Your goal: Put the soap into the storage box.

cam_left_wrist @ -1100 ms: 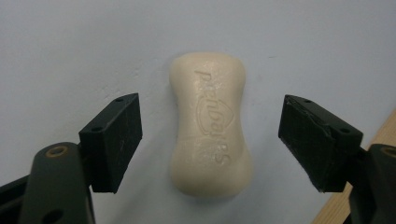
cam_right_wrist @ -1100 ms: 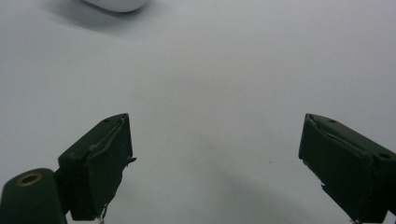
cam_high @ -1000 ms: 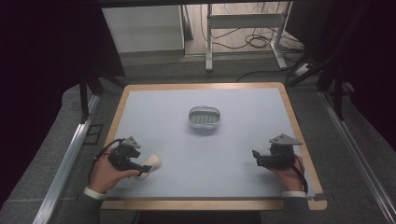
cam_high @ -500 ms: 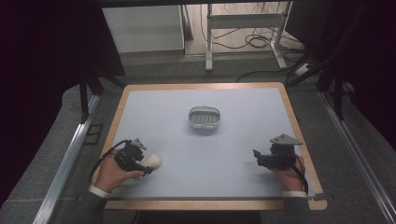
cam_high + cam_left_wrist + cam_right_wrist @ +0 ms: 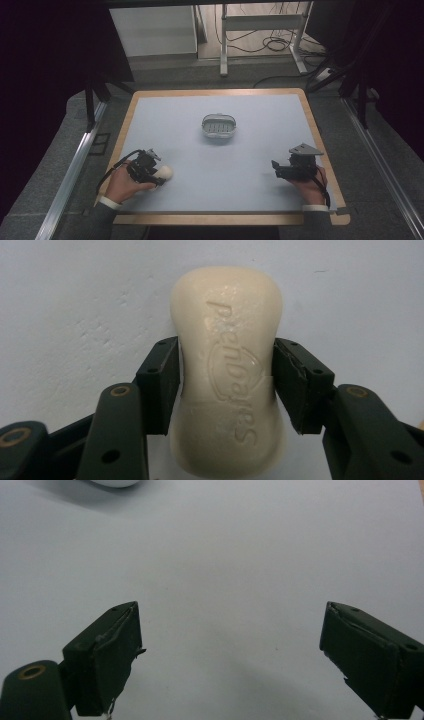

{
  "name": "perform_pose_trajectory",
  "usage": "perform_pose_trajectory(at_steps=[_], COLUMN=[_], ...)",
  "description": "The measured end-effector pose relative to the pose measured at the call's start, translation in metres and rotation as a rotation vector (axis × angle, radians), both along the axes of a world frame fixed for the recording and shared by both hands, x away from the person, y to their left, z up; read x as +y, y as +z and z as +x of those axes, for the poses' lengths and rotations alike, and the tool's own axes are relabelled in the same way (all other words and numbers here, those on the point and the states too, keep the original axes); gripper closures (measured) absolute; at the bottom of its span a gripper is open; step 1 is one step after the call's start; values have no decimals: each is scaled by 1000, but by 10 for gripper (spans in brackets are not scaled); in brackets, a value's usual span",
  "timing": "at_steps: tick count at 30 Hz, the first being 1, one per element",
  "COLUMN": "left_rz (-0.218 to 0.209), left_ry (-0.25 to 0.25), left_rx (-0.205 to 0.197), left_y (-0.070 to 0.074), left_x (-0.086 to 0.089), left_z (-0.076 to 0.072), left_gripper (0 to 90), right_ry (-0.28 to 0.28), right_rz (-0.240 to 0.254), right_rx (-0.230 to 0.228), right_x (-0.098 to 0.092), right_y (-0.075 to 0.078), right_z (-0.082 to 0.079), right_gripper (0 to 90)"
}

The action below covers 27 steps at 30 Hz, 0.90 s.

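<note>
The left hand-held gripper, its jaws just closing, clamped the soap at its waist on the desk; the right hand-held gripper stood wide, holding nothing.

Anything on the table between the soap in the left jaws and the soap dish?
Nothing visible. The left gripper has just closed its jaws on the soap, near the table's front left. Bare tabletop lies between it and the dish at centre. The right gripper sits off to the right, open.
</note>
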<state>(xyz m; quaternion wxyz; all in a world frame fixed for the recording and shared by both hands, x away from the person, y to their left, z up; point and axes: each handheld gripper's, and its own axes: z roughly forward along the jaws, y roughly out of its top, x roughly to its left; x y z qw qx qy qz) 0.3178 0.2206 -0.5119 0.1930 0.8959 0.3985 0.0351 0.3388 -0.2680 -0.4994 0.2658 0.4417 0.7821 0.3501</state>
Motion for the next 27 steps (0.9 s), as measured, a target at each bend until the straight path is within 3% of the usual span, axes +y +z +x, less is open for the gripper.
perform_pose_trajectory(at_steps=[16, 22, 23, 25, 27], left_rz=[33, 11, -17, -31, -29], left_ry=[8, 14, 11, 10, 8], left_rx=[-2, -17, -15, -17, -20], left_y=[-1, 7, 9, 11, 12], left_x=[0, 5, 7, 8, 8], left_z=[2, 2, 3, 4, 6], left_gripper=[499, 500, 500, 500, 500], right_ry=[-5, -6, -5, -7, -8], right_rz=[-4, -6, -6, -9, -8], right_rx=[-2, -1, 0, 0, 1], right_x=[-1, 0, 0, 0, 0], right_y=[0, -1, -1, -1, -1], right_z=[0, 0, 0, 1, 1], right_gripper=[97, 97, 97, 97, 97])
